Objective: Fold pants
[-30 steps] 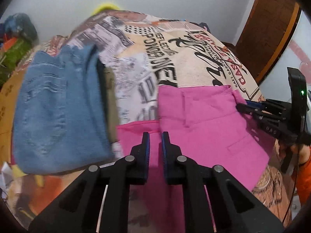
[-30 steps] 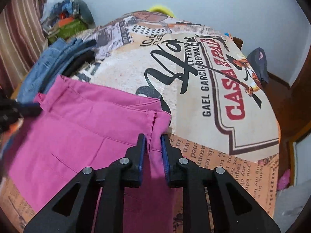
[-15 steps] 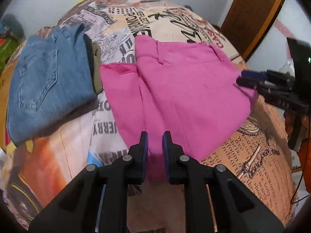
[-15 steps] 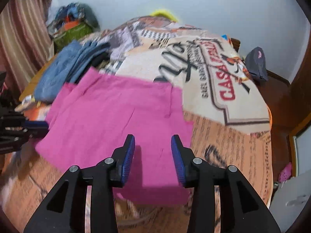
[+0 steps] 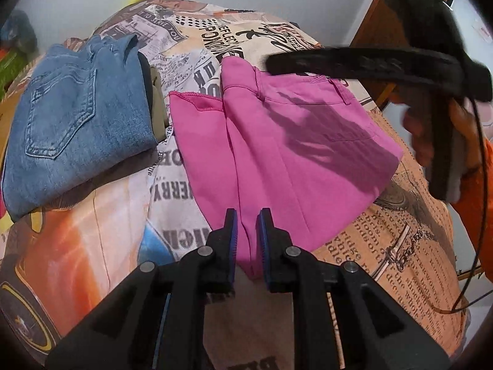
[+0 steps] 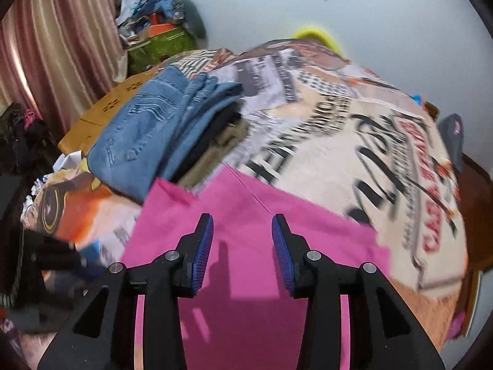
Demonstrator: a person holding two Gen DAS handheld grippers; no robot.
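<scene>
The pink pants [image 5: 286, 141] lie folded on the printed bedspread [image 5: 92, 215], waistband at the far end. My left gripper [image 5: 247, 225] is shut on the near edge of the pink pants. My right gripper [image 6: 242, 237] is open and empty, hovering above the pink pants [image 6: 246, 215]. The right gripper also shows in the left wrist view [image 5: 354, 61] as a blurred black shape above the waistband.
A stack of folded blue jeans [image 5: 77, 117] over darker and olive clothes lies left of the pink pants, also in the right wrist view [image 6: 160, 129]. A curtain [image 6: 46, 46] and a pile of bags [image 6: 160, 30] stand at the far left. A wooden door [image 5: 376, 34] stands at the right.
The right gripper opened, let go of the pink pants and moved left over them. The left gripper stayed shut on the fabric and pulled back toward the near edge.
</scene>
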